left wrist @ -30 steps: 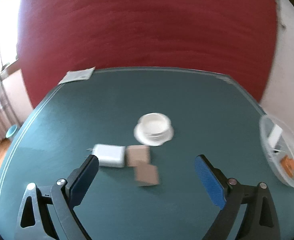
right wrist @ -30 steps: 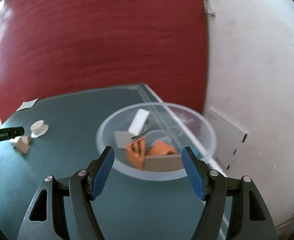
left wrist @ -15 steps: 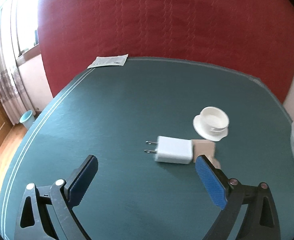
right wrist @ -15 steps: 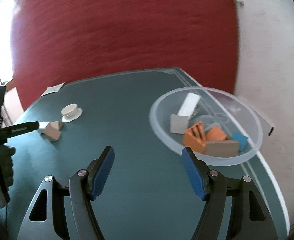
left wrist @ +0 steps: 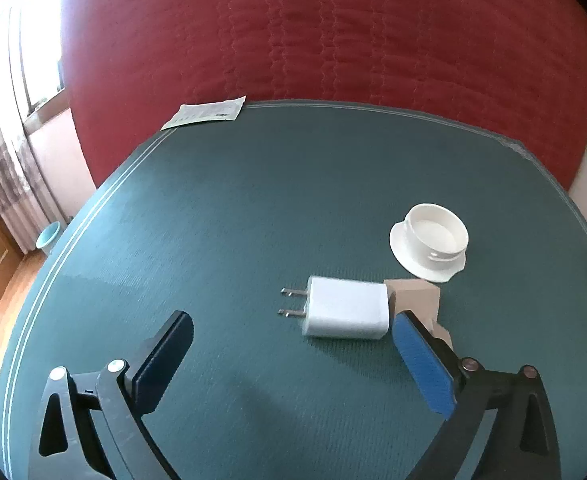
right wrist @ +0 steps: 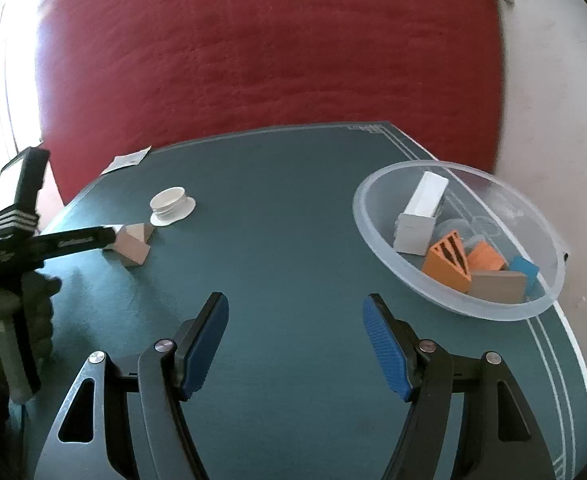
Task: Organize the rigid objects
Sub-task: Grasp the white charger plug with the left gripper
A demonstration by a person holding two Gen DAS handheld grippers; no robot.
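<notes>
Charger (left wrist: 347, 313) ahead of left gripper (left wrist: 293, 354) jaws (touching block (left wrist: 415, 300)).

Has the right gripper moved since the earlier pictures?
Yes. The right gripper swung leftward: the fixed bowl, earlier centred ahead, now sits at its right.

wall: red quilted panel (left wrist: 333, 40) standing behind table | table: green mat (left wrist: 253, 200) covering it | window (left wrist: 33, 60): daylight streaming in left, curtain (left wrist: 5, 168) hanging beside
</notes>
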